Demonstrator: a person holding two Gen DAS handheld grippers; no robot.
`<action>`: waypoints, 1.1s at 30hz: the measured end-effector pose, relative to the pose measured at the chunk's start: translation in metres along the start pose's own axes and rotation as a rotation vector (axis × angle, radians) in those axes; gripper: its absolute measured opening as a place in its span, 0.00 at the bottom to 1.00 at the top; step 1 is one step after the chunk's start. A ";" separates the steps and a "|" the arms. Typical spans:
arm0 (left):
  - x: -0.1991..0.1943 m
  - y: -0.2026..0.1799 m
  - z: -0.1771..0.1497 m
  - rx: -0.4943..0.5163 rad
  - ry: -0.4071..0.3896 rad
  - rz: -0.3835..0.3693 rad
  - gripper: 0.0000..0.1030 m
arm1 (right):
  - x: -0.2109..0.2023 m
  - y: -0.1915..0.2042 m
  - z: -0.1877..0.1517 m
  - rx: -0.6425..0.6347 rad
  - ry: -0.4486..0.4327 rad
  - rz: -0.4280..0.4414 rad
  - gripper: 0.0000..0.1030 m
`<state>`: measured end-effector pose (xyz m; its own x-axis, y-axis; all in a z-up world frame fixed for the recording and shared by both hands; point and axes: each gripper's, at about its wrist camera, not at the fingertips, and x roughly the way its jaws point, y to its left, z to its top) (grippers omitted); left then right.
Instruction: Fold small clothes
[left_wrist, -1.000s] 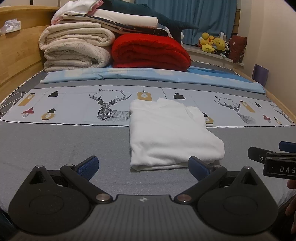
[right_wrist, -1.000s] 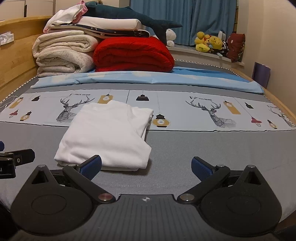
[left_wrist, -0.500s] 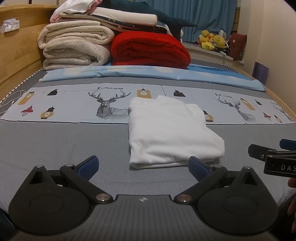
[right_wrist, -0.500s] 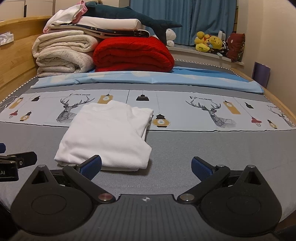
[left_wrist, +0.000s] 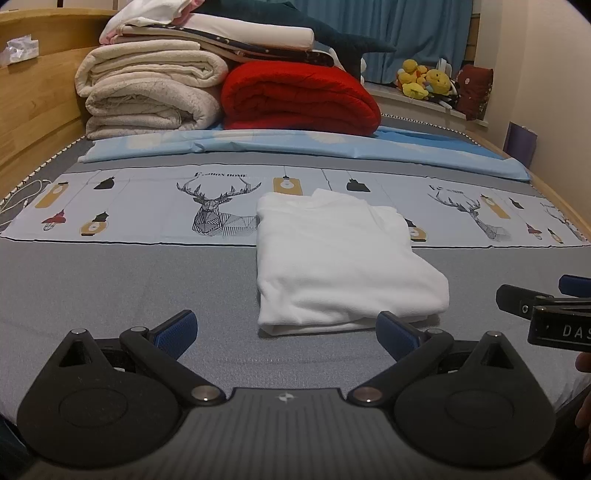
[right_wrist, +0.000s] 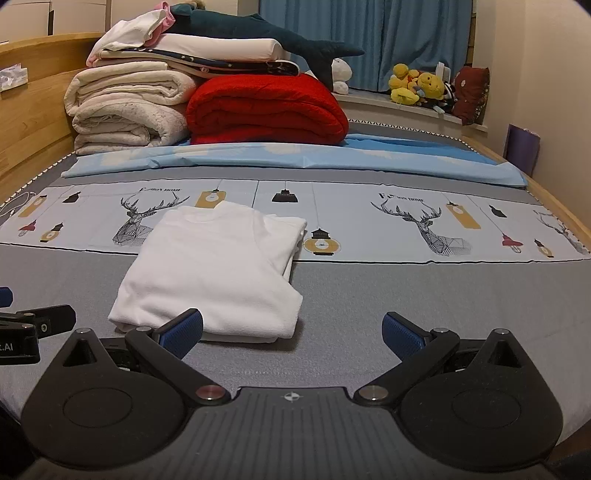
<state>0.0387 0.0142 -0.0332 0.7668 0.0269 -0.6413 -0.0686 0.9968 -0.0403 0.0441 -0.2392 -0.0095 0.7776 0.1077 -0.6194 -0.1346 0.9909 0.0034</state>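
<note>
A white garment (left_wrist: 340, 258) lies folded into a neat rectangle on the grey bed cover (left_wrist: 110, 288); it also shows in the right wrist view (right_wrist: 218, 269). My left gripper (left_wrist: 286, 328) is open and empty, just short of the garment's near edge. My right gripper (right_wrist: 291, 332) is open and empty, to the right of the garment's near edge; its left fingertip (right_wrist: 184, 328) overlaps the garment's near edge in view. Each gripper shows at the edge of the other's view, the right one (left_wrist: 535, 299) and the left one (right_wrist: 40, 325).
Folded cream blankets (left_wrist: 147, 96), a red quilt (left_wrist: 299, 99) and a plush shark (right_wrist: 266, 29) are stacked at the head of the bed. A light blue sheet (left_wrist: 295, 146) and a deer-print strip (left_wrist: 147, 206) lie across it. Wooden frame (left_wrist: 33, 110) at left, wall at right.
Both grippers stay open and nearly still. The left view has shifted very slightly; the garment has not moved.
</note>
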 end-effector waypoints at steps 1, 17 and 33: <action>0.000 0.000 0.000 -0.001 0.001 -0.001 1.00 | 0.000 0.000 0.000 0.000 0.000 0.000 0.99; -0.001 -0.002 -0.001 0.010 -0.007 -0.006 1.00 | 0.001 0.002 0.000 -0.001 0.003 -0.001 0.99; -0.001 -0.006 -0.001 0.021 -0.013 -0.015 1.00 | 0.001 0.003 0.000 -0.003 0.002 0.000 0.99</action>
<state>0.0374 0.0083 -0.0331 0.7762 0.0131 -0.6304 -0.0438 0.9985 -0.0332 0.0443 -0.2363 -0.0097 0.7764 0.1071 -0.6211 -0.1364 0.9907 0.0004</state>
